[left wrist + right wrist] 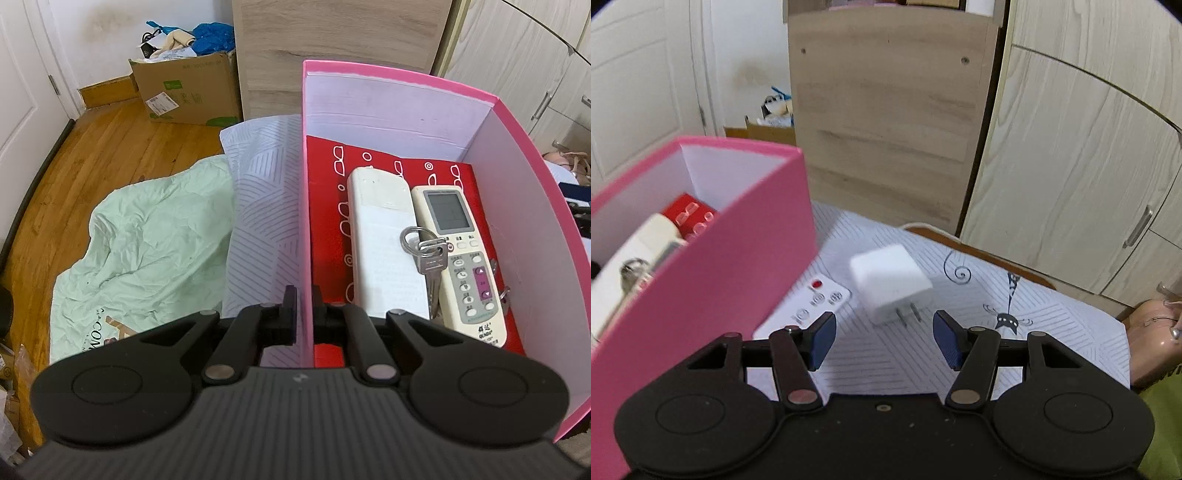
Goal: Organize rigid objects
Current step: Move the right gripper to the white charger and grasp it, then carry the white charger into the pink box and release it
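At frame right, your left gripper [303, 314] clamps the pink box [517, 206] wall (two remotes [458, 258], keys [428, 251] inside); your right gripper [884, 338] gapes, charger [890, 282] and small remote [809, 306] remaining.

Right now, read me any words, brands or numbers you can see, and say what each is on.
"COM", partial, upside down: green bedsheet.
Cardboard box: print and shipping label too small.
Air conditioner remote: button labels and brand too small.
Small white remote: icons only, blurred.
Charger plug: none.
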Tool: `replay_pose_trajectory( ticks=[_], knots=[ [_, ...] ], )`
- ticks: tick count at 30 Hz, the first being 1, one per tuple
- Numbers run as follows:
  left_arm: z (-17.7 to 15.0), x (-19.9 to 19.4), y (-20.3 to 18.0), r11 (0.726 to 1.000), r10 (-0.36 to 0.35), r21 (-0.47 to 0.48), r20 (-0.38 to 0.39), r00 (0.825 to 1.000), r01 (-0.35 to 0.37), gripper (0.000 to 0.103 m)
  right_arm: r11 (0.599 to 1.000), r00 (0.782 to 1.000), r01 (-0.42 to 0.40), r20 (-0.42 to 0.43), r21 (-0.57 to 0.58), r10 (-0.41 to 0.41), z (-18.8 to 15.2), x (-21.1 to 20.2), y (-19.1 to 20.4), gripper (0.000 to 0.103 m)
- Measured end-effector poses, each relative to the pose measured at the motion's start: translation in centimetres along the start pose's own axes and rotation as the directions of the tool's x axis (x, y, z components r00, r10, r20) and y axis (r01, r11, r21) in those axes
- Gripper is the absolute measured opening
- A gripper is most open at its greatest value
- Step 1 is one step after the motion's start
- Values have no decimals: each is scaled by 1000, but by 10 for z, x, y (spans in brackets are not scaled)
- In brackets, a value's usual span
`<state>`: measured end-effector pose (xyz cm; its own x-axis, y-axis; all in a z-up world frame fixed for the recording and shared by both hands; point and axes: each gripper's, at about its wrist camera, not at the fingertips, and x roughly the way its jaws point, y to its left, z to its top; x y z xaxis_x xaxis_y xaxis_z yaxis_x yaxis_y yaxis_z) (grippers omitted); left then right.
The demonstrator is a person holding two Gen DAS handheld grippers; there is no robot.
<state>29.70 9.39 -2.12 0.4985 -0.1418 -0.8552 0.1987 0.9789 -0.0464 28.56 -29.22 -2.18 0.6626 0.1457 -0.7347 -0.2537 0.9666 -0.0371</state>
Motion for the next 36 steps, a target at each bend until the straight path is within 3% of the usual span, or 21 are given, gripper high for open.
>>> replay_pose_trajectory(
  ticks=[6, 9, 11, 12, 20, 25, 26, 36],
  knots=[
    [-3, 3, -3, 1000, 5, 23, -4, 1000, -5, 5, 998, 999, -46, 12, -42, 47, 2, 11, -1, 63],
    [-3, 7, -4, 1000, 2, 26, -12, 1000, -2, 4, 996, 999, -29, 15, -90, 31, 6, 21, -5, 64],
    [-3, 5, -1, 1000, -12, 14, -8, 1000, 12, 5, 998, 1000, 5, 11, -66, -4, 9, 29, -14, 65],
    [-3, 4, -1, 1000, -17, 15, -5, 1000, 17, 5, 999, 1000, 3, 2, -49, -3, 10, 31, -19, 70],
    [-5, -2, 1, 999, -32, 30, 9, 999, 32, 5, 994, 995, -95, -10, 46, 96, 17, 53, -36, 72],
    [-6, -2, 1, 999, -35, 26, 16, 999, 35, 5, 999, 999, -32, -5, 4, 32, 18, 67, -17, 72],
    [-6, -2, 1, 999, -36, 25, 16, 999, 35, 5, 1000, 999, -29, -15, -3, 29, 17, 69, -14, 65],
    [-6, -4, 2, 999, -41, 17, 15, 999, 41, 5, 996, 994, 35, -103, 79, -27, 23, 53, 0, 64]
  ],
)
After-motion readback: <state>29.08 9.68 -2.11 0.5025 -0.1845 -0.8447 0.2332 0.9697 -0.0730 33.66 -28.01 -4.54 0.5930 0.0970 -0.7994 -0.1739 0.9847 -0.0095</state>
